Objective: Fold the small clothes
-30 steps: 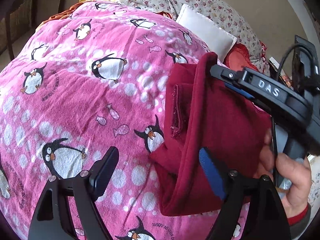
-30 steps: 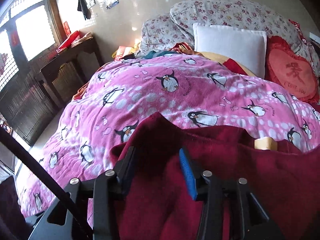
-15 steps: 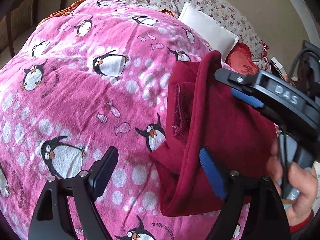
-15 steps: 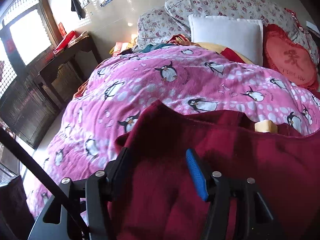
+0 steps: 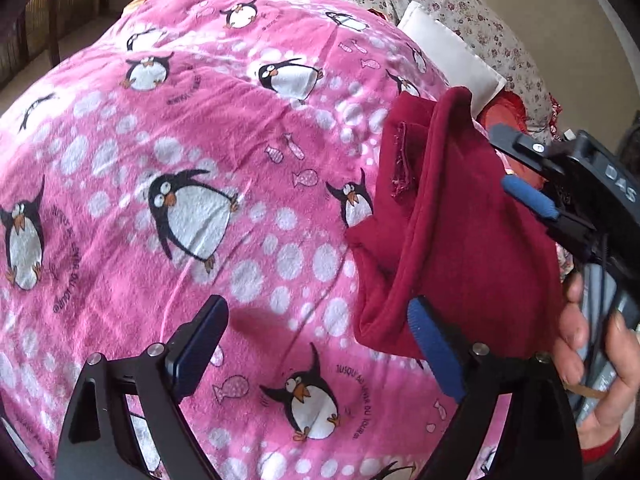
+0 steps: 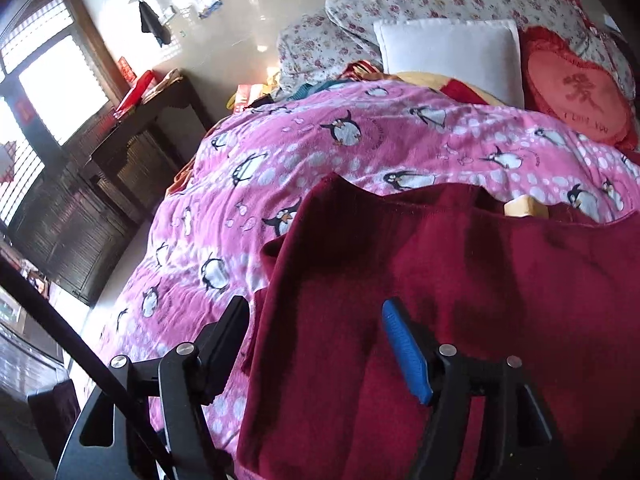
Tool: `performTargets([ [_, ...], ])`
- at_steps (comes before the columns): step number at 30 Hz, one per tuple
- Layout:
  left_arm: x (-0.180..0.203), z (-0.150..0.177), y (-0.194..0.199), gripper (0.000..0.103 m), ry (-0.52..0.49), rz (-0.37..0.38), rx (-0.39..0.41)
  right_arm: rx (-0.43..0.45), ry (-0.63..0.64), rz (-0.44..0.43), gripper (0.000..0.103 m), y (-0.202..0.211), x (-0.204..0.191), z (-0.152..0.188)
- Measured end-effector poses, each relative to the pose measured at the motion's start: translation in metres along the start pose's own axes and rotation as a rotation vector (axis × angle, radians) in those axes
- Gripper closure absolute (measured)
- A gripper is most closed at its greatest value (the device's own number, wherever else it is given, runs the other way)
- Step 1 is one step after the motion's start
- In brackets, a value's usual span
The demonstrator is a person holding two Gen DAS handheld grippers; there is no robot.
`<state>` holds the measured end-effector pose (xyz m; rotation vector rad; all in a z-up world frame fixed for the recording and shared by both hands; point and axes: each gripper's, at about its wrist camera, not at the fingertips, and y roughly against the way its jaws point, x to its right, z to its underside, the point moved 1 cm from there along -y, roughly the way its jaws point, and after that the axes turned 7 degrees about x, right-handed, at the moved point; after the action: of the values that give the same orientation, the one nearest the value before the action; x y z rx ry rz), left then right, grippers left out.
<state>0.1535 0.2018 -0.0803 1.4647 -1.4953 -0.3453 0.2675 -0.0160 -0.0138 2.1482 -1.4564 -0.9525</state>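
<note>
A dark red garment lies partly folded on the pink penguin blanket at the right of the left wrist view. My left gripper is open over the blanket, its right blue pad at the garment's lower hem. My right gripper is open, its jaws astride the raised left edge of the garment. In the left wrist view the right gripper's fingers reach in over the cloth's right side, held by a hand.
A white pillow, floral pillows and a red heart cushion lie at the head of the bed. A dark wooden cabinet and window stand at the left beyond the bed's edge. A small yellow object peeks behind the garment.
The left gripper has drawn back and left a little; the garment sits further right in its view. The right gripper has widened over the lifted garment edge.
</note>
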Motion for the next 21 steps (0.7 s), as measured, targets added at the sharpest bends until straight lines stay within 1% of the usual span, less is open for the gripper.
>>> performTargets([
  [3,0.008,-0.001,-0.007,0.012,-0.001,-0.003,0.001,0.032,0.034,0.021,0.023,0.012,-0.003,-0.001],
  [6,0.012,-0.002,-0.018,0.012,0.006,0.021,-0.018,0.022,0.060,0.016,0.022,0.015,-0.008,-0.002],
  [8,0.010,-0.002,-0.024,0.011,0.035,0.036,-0.012,0.025,0.073,0.017,0.021,0.013,-0.010,-0.005],
  [11,0.010,-0.003,-0.030,0.005,0.066,0.055,0.012,0.022,0.074,0.022,0.019,0.004,-0.010,-0.008],
  [15,0.009,-0.002,-0.033,0.003,0.069,0.065,0.035,-0.009,0.036,0.015,0.018,-0.014,-0.003,-0.006],
  [17,0.011,-0.004,-0.036,0.000,0.066,0.075,0.042,-0.019,0.030,0.026,0.018,-0.021,0.000,-0.005],
  [21,0.013,-0.004,-0.037,0.000,0.049,0.078,0.047,-0.018,0.022,0.036,0.015,-0.026,0.004,-0.006],
])
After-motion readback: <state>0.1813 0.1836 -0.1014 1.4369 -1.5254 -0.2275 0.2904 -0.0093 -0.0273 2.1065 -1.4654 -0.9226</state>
